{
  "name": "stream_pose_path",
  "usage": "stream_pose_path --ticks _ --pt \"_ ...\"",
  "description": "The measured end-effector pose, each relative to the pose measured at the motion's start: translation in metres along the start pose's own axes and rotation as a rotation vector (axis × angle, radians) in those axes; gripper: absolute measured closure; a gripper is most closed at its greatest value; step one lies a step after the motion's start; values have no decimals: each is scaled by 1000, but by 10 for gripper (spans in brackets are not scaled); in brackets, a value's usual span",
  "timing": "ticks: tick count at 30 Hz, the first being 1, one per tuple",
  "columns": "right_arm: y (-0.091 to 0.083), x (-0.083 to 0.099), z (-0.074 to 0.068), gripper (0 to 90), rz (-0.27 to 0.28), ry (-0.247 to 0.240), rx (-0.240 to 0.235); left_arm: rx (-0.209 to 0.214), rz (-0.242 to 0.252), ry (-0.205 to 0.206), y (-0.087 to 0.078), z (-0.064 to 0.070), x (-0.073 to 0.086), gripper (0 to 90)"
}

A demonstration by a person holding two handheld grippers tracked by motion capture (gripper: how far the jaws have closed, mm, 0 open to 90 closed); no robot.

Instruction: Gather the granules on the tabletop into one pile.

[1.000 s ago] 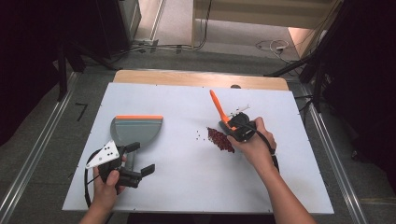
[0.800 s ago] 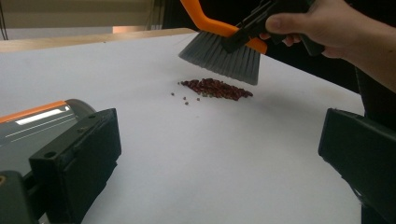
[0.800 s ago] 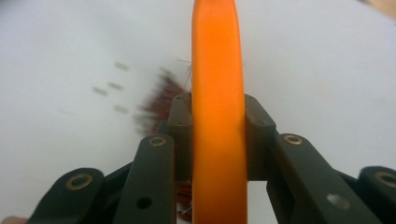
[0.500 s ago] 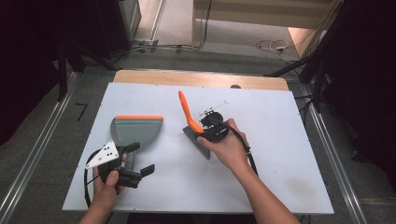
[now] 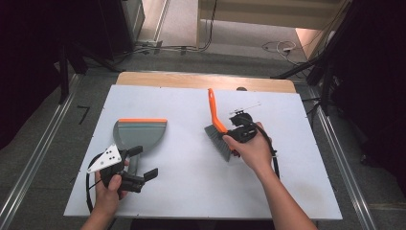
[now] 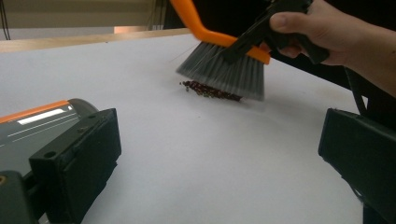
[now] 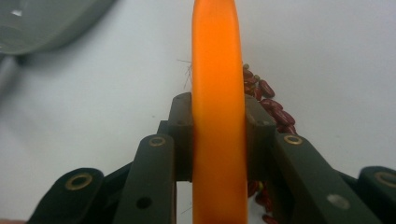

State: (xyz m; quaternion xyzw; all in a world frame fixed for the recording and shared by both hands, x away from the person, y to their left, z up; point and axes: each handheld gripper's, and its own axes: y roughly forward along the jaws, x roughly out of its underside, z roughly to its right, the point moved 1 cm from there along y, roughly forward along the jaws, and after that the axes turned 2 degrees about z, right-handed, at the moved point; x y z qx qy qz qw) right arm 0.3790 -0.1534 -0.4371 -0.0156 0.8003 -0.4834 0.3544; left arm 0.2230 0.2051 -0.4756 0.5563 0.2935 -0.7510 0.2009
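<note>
You are partway through sweeping the red beans (image 6: 211, 90) toward the dustpan (image 5: 140, 134), and none are lying in it yet. Your right gripper (image 5: 238, 133) is clamping the orange handle of the brush (image 5: 218, 132), both jaws pressing it from either side, with the bristles resting on the table (image 5: 191, 187) right against the bean pile, well to the right of the dustpan. Your left gripper (image 5: 139, 168) is sitting just in front of the dustpan, jaws spread apart and gripping nothing. Compared with half a second earlier, you are holding the brush farther from the dustpan, as if drawing back for another stroke, while your left hand is staying put. Gathering the pile and pushing it in remains.
</note>
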Motion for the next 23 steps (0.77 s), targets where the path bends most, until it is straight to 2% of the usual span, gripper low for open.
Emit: stream_pose_path --ticks 3,6,8,11,15,19,23 --pt "-21 11 10 685 52 -7 -17 -3 -2 0 0 -1 0 3" --pt "-45 33 27 685 108 -9 -59 -6 0 -1 0 0 0 3" --pt "-58 49 38 685 132 -19 -57 -6 0 1 0 0 0 3" --pt "-73 74 54 685 161 -6 -57 -9 -1 2 1 1 0 3" --pt "-87 99 69 685 171 -1 -76 -16 2 1 0 0 -1 3" --pt "-99 117 81 685 181 34 -53 -19 8 3 -2 -1 -1 3" --pt "-103 130 92 685 176 66 -54 -17 6 4 -3 -2 -2 3"
